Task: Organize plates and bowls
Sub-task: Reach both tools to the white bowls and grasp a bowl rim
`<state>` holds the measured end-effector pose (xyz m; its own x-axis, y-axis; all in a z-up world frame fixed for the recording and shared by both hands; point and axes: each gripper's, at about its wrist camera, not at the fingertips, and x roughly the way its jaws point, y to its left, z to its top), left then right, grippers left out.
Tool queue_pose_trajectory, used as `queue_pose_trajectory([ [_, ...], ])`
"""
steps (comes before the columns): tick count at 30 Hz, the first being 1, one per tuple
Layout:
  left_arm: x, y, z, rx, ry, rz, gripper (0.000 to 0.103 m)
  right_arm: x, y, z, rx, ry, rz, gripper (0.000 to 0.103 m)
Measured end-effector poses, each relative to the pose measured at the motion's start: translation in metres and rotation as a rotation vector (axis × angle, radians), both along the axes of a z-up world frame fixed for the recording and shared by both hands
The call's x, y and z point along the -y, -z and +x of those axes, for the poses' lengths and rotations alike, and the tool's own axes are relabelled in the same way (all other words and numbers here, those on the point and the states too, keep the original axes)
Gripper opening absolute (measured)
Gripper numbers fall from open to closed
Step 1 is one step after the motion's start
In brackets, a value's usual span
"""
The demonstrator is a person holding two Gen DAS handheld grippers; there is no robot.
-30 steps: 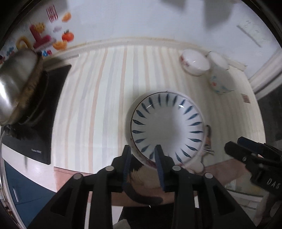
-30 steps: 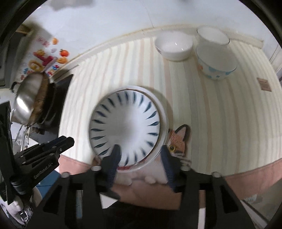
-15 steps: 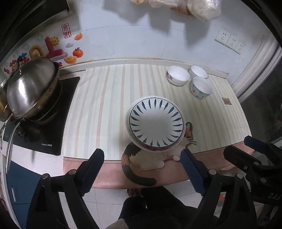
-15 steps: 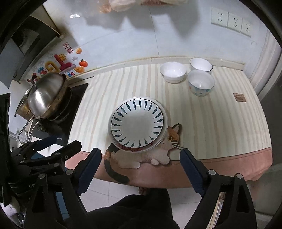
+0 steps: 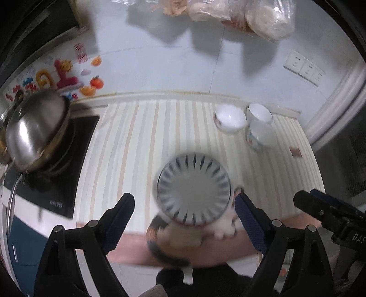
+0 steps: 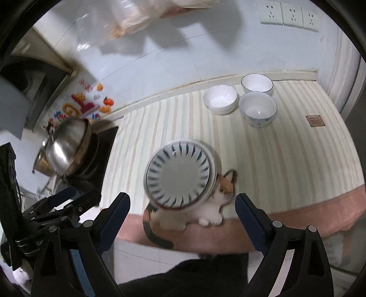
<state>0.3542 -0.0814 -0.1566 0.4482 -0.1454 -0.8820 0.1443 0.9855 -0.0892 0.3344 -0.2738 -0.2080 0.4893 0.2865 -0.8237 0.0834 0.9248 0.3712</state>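
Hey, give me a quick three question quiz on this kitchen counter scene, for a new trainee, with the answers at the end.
1. True or false: the left claw is shut on the blue-patterned plate.
2. How many small bowls stand at the back of the striped counter mat?
3. Multiple choice: the plate stack partly covers A) the black cooktop, B) the cat picture on the mat, C) the wall sockets.

Key
1. False. Both the left claw and the right claw are open and hold nothing.
2. Three: the plain white bowl, the dark-rimmed bowl and the decorated bowl.
3. B.
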Motion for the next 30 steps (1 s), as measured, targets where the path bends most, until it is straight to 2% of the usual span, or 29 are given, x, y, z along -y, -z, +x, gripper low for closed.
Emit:
queue_pose_trajectory([
  [6,0.043,0.025,0.101,-0.030,-0.041,-0.013,0.090,0.065,0.032,0.109,-0.065,-0.020,0.081,0.095],
  [11,0.076,0.067,0.190,-0.102,-0.070,-0.012,0.090,0.107,0.066,0.215,-0.100,-0.058,0.090,0.095],
  [13,0.085,0.093,0.225,-0.164,-0.075,-0.028,0.087,0.114,0.082,0.254,-0.129,-0.076,0.068,0.094],
  [15,0.093,0.116,0.250,-0.225,-0.080,-0.044,0.075,0.119,0.101,0.291,-0.166,-0.104,0.058,0.089],
  [16,0.097,0.126,0.261,-0.249,-0.082,-0.046,0.073,0.121,0.109,0.303,-0.179,-0.113,0.053,0.086],
  [18,0.103,0.143,0.276,-0.280,-0.079,-0.046,0.065,0.122,0.127,0.328,-0.210,-0.141,0.041,0.072],
  [19,0.107,0.152,0.283,-0.298,-0.078,-0.045,0.063,0.122,0.137,0.341,-0.232,-0.156,0.031,0.070],
  [21,0.115,0.169,0.296,-0.337,-0.065,-0.047,0.061,0.121,0.152,0.355,-0.259,-0.174,0.012,0.058],
  [22,0.118,0.176,0.299,-0.351,-0.062,-0.040,0.059,0.121,0.160,0.360,-0.274,-0.180,0.003,0.055],
  [24,0.126,0.190,0.305,-0.388,-0.042,-0.044,0.047,0.120,0.169,0.364,-0.294,-0.187,-0.002,0.047],
  [26,0.132,0.202,0.309,-0.420,-0.028,-0.042,0.040,0.118,0.178,0.369,-0.315,-0.192,-0.027,0.040],
  [28,0.137,0.214,0.314,-0.444,-0.016,-0.041,0.030,0.117,0.185,0.373,-0.334,-0.185,-0.057,0.036],
  [30,0.139,0.222,0.313,-0.457,-0.011,-0.045,0.015,0.114,0.192,0.375,-0.350,-0.182,-0.092,0.027],
])
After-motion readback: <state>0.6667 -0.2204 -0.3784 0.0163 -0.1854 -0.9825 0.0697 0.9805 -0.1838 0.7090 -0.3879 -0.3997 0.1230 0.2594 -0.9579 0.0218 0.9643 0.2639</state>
